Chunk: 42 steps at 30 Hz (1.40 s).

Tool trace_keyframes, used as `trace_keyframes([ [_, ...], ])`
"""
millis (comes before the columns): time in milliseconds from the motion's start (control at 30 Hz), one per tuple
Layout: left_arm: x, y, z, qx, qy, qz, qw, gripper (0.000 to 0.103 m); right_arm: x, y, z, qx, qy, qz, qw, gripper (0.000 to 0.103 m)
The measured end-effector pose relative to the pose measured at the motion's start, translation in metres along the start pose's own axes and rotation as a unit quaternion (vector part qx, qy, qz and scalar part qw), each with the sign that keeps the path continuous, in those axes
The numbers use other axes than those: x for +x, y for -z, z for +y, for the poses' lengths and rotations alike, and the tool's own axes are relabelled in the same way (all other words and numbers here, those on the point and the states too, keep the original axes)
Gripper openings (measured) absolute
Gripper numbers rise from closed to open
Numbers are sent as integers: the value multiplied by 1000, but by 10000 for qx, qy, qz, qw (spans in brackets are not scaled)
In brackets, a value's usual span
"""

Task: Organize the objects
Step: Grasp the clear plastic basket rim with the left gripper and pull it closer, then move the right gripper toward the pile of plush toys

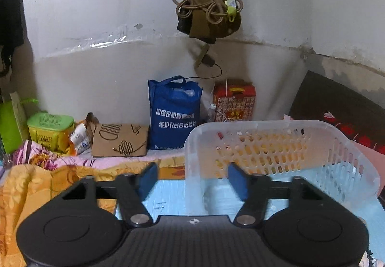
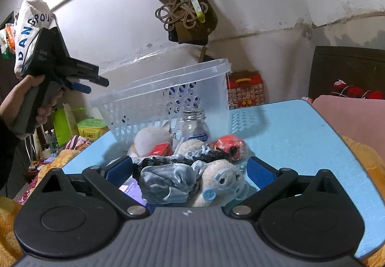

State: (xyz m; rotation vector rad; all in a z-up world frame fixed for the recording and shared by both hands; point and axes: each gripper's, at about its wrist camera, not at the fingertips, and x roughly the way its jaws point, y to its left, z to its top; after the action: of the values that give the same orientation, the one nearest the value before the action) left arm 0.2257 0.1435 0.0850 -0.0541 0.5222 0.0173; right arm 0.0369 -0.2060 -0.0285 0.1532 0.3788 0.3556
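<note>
A clear perforated plastic basket (image 1: 276, 146) stands on the light blue table (image 1: 168, 197); it also shows in the right wrist view (image 2: 149, 98). My left gripper (image 1: 192, 175) is open and empty, its right finger inside the basket's near corner. It appears held high at the left in the right wrist view (image 2: 93, 84). My right gripper (image 2: 190, 170) is open around a pile: a pale blue scrunchie (image 2: 166, 183), a white plush toy with blue buttons (image 2: 221, 183), a black hair clip (image 2: 182, 160), a small bottle (image 2: 195, 127), a red toy (image 2: 231, 144) and a white plush (image 2: 151, 137).
The blue table (image 2: 300, 146) is bordered by an orange floral blanket (image 1: 36, 185). At the back wall stand a blue tote bag (image 1: 174, 113), a red box (image 1: 234, 103), a cardboard piece (image 1: 120, 140) and a green tub (image 1: 50, 130). Bags and cords (image 1: 207, 7) hang above.
</note>
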Motion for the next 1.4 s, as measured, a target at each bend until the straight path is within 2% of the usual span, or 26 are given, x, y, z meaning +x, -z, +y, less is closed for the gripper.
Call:
trace_keyframes([
  [100, 2, 3, 2, -8, 99, 51, 9999, 52, -4, 1, 6, -38, 102, -7, 9999, 103],
  [167, 6, 5, 0, 47, 165, 134, 9998, 40, -9, 1, 7, -74, 125, -35, 9999, 103],
  [300, 17, 10, -1, 71, 300, 383, 9988, 37, -18, 0, 3, -36, 167, -101, 9998, 103],
  [433, 16, 11, -4, 89, 144, 373, 9992, 26, -24, 0, -6, 112, 210, -167, 9996, 103],
  [667, 17, 15, -7, 243, -34, 310, 9992, 20, -27, 5, -13, 120, 200, -214, 9995, 103],
  [900, 14, 16, -11, 358, -93, 224, 9991, 19, -30, 6, -15, 115, 200, -303, 9993, 103],
  [1067, 11, 15, -9, 282, -2, 216, 9994, 16, -33, 6, -14, 93, 207, -350, 9991, 103],
  [1400, 9, 20, -13, 364, -49, 176, 9992, 16, -33, 7, -9, -68, 253, -293, 9992, 103],
])
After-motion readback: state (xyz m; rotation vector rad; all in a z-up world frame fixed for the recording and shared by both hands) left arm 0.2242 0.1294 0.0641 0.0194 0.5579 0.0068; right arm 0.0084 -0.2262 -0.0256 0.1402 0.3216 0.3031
